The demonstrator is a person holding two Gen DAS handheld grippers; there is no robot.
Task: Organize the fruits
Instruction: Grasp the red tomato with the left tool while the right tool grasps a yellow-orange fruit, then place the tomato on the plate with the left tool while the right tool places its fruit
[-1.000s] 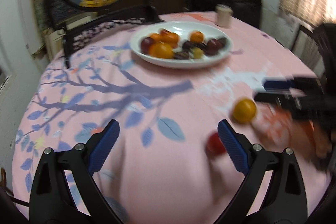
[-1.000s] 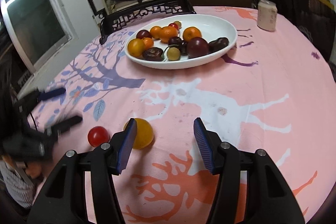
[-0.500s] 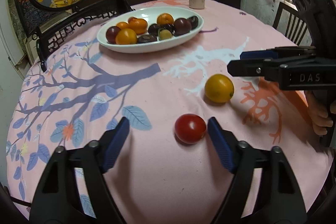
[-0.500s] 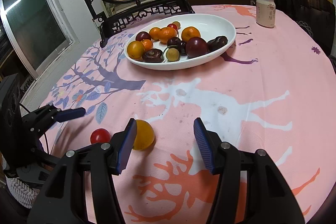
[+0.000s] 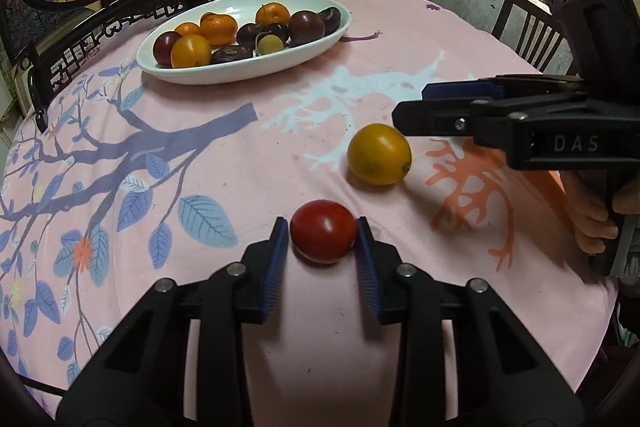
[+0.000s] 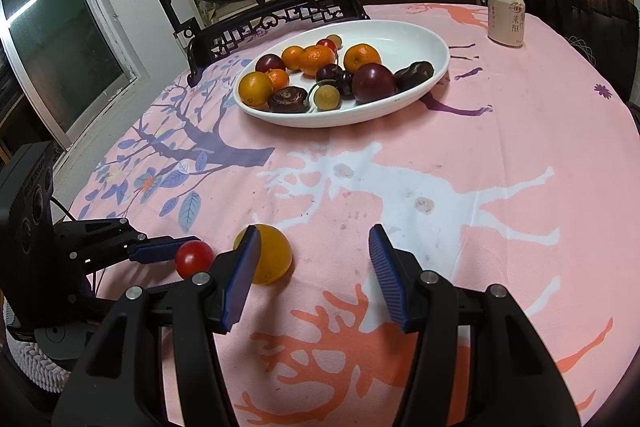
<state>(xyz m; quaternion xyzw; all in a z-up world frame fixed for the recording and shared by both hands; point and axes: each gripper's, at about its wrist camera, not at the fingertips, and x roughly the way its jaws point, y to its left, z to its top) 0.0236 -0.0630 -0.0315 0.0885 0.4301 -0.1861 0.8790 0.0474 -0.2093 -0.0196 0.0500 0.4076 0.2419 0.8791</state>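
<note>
- the left gripper (image 5: 322, 241) pinches a red tomato (image 5: 323, 231) between its blue pads, low on the pink tablecloth (image 5: 280, 131).
- the right gripper (image 6: 312, 267) is spread wide; a yellow-orange fruit (image 6: 270, 254) lies just beyond its left pad.
- the white oval dish (image 6: 408, 43) of mixed fruit sits farther back, well apart, with a drink can (image 6: 505, 16) beyond.

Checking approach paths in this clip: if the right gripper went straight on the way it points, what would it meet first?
Probably nothing soon: the open right gripper points over bare tablecloth. The yellow fruit sits at its left finger, off the line. Farther on lies the white plate, though depth is unclear.
</note>
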